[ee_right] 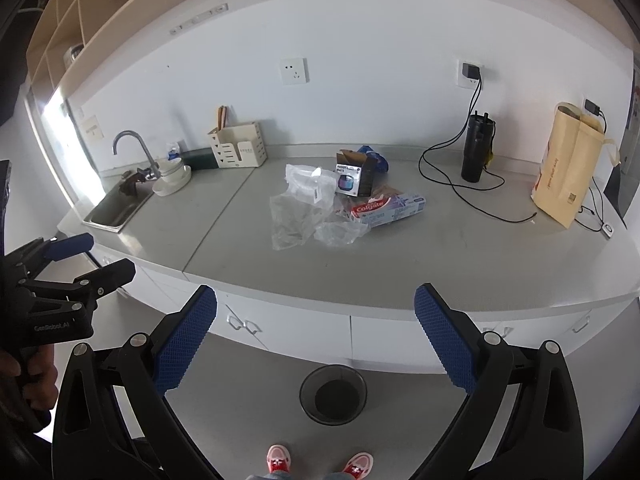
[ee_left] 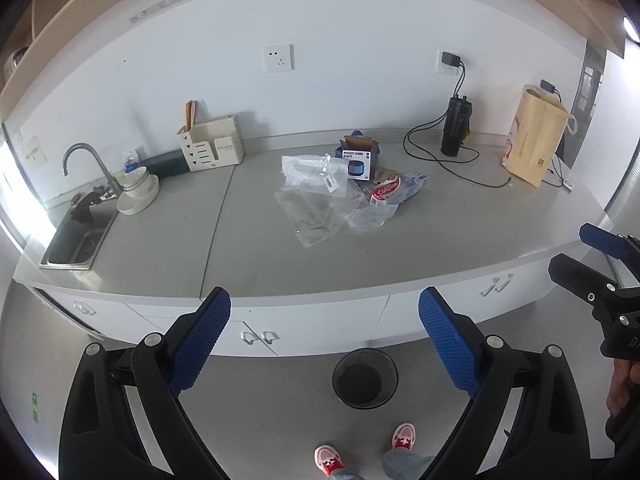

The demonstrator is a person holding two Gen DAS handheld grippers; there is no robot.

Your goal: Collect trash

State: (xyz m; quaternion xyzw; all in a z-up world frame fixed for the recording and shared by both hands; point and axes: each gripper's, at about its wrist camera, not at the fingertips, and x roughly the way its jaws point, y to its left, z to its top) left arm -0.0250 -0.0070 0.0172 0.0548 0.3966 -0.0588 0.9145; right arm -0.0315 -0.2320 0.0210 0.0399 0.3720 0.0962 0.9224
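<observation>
Left wrist view: the left gripper (ee_left: pixel 324 312) is held wide apart, and nothing is held or touched by its blue pads (ee_left: pixel 202 340). It is kept above the floor, in front of the counter (ee_left: pixel 260 248). At the right edge of this view the right gripper (ee_left: pixel 588 256) is seen, its fingers also spread, with part of a hand (ee_left: pixel 622 384) below it.

In the right wrist view the right gripper (ee_right: pixel 316 308) is seen from its own camera: the two fingers are spread wide and are empty. The left gripper (ee_right: pixel 100 254) is seen at the left edge, gripped by a hand (ee_right: pixel 24 376).

Below both grippers a black mesh bin (ee_left: pixel 365 378) is placed on the floor, close to the cabinet doors. Two red-and-pink shoes (ee_left: pixel 364 450) of the person are seen at the bottom edge.

The trash is gathered near the middle of the counter, well apart from both grippers. Crumpled clear plastic bags (ee_left: pixel 316 196) are spread there; just to their right a toothpaste box (ee_left: pixel 396 190) is laid flat, partly over the plastic. Behind them a small open carton (ee_left: pixel 359 159) is standing upright.

Further left a sink (ee_left: pixel 76 240) with a tap is seen, with stacked white bowls (ee_left: pixel 138 192) beside it and a cream rack (ee_left: pixel 212 146) against the wall. To the right a black bottle (ee_left: pixel 455 126) with cables is standing, and a paper bag (ee_left: pixel 536 136) is placed near the counter's end.
</observation>
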